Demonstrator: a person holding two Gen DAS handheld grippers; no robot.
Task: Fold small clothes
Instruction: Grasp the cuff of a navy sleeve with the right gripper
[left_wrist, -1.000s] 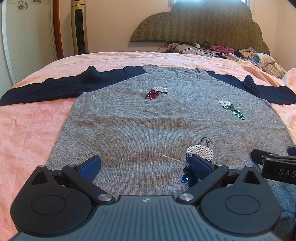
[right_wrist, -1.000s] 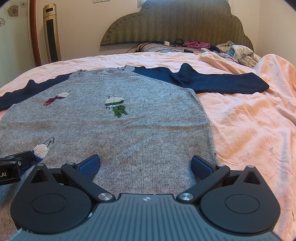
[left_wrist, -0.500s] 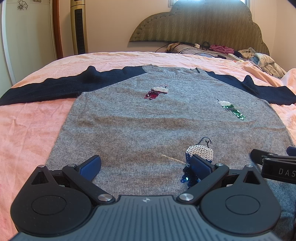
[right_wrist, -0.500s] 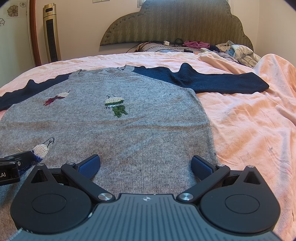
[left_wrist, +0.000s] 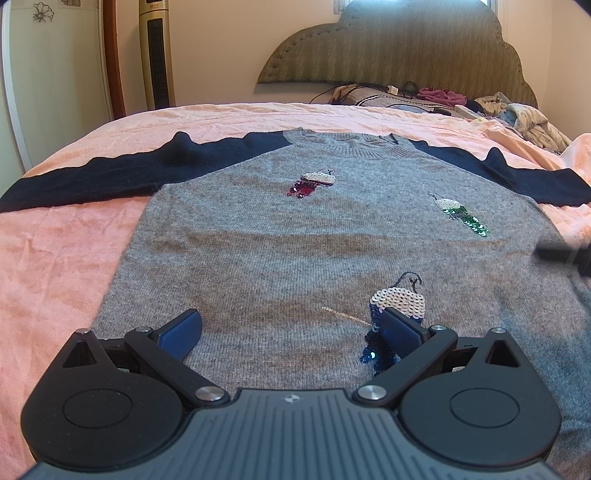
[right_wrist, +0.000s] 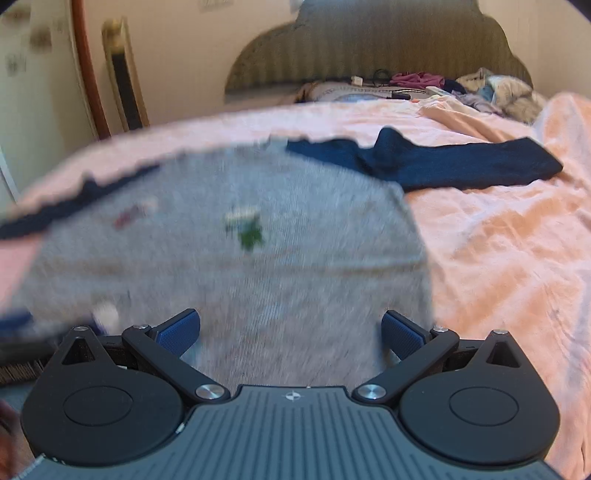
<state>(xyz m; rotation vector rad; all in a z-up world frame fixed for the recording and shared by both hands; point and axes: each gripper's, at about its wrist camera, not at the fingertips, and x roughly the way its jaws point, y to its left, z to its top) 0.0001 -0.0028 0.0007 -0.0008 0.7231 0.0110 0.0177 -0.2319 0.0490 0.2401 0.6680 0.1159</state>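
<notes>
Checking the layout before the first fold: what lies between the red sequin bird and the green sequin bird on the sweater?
Only bare grey knit of the sweater lies between the red bird and the green bird, clearest in the left wrist view.

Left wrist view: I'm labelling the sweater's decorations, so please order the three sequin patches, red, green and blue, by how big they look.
1. Blue sequin patch, looks largest, though it is nearest the camera and partly behind a finger.
2 and 3. Green sequin patch and red sequin patch look about alike; I cannot rank them.
</notes>
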